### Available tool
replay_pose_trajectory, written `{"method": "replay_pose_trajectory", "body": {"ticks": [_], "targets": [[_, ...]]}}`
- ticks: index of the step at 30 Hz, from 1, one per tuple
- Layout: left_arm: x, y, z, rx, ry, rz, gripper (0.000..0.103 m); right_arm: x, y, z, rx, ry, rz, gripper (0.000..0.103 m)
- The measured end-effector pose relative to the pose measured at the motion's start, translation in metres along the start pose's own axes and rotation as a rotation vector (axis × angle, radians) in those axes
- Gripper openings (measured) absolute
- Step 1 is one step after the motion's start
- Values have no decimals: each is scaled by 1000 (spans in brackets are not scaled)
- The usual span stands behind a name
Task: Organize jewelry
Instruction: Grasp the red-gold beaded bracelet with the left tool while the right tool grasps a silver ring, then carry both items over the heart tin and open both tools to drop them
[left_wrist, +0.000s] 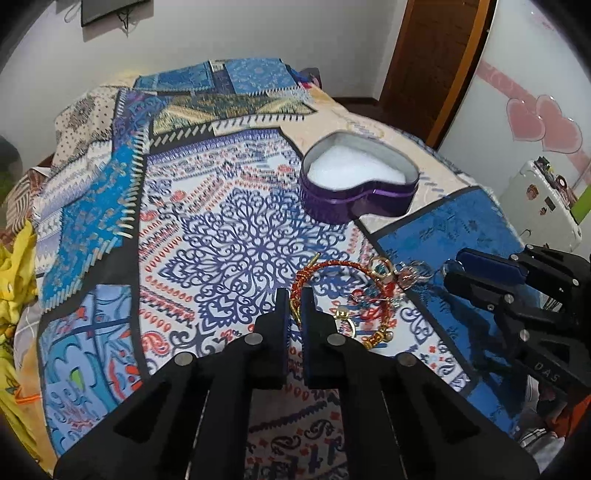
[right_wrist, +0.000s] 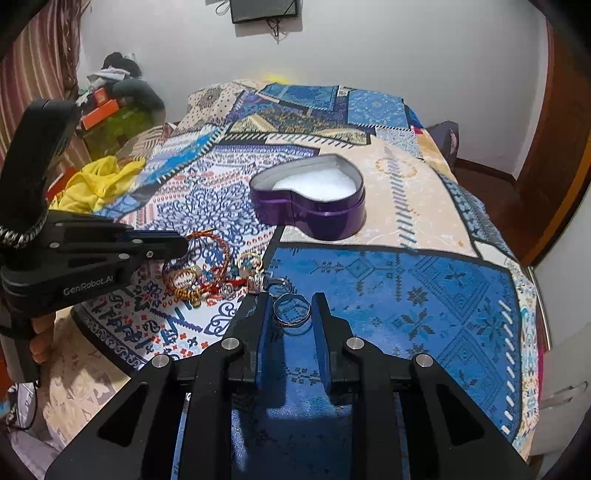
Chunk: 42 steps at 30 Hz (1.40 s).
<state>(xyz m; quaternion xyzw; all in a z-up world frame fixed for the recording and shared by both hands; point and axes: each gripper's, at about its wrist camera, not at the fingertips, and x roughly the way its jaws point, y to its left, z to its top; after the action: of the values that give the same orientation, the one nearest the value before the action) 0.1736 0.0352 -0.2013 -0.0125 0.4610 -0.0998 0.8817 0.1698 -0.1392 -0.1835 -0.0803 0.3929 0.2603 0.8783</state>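
A red and gold braided bracelet (left_wrist: 332, 263) lies on the patterned bedspread, and one side of its loop runs between the pads of my left gripper (left_wrist: 295, 297), which is shut on it. In the right wrist view the same gripper (right_wrist: 184, 244) comes in from the left at the bracelet (right_wrist: 221, 243). My right gripper (right_wrist: 291, 306) is shut on a silver ring (right_wrist: 291, 320) that lies flat on a blue patch. A tangle of other jewelry (right_wrist: 207, 280) sits between the two grippers. Beyond them stands an open purple heart-shaped tin (right_wrist: 314, 218) lined with white foam.
The bed's edge drops away near the right gripper (left_wrist: 453, 267). A yellow cloth (right_wrist: 99, 181) lies at the bed's left side. A white case (left_wrist: 543, 199) and a wooden door (left_wrist: 436, 55) stand to the right. A hand (right_wrist: 40, 332) holds the left gripper's handle.
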Motion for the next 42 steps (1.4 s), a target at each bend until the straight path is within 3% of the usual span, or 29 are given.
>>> {"method": "replay_pose_trajectory", "body": {"ticks": [12,26,37,42], "targets": [[-53,-12,21,2,-151,24,4,-31,-3,19,2,-106,-29,19],[-68,-22,62,6,-268,37,4,-43,-12,52,1,-200,-57,20],[-36,-13,89,-19,-249,52,4,-24,-18,63,-15,-204,-56,20],[-13,-9,94,-30,-210,49,4,-3,-23,66,-3,-163,-40,20]]}}
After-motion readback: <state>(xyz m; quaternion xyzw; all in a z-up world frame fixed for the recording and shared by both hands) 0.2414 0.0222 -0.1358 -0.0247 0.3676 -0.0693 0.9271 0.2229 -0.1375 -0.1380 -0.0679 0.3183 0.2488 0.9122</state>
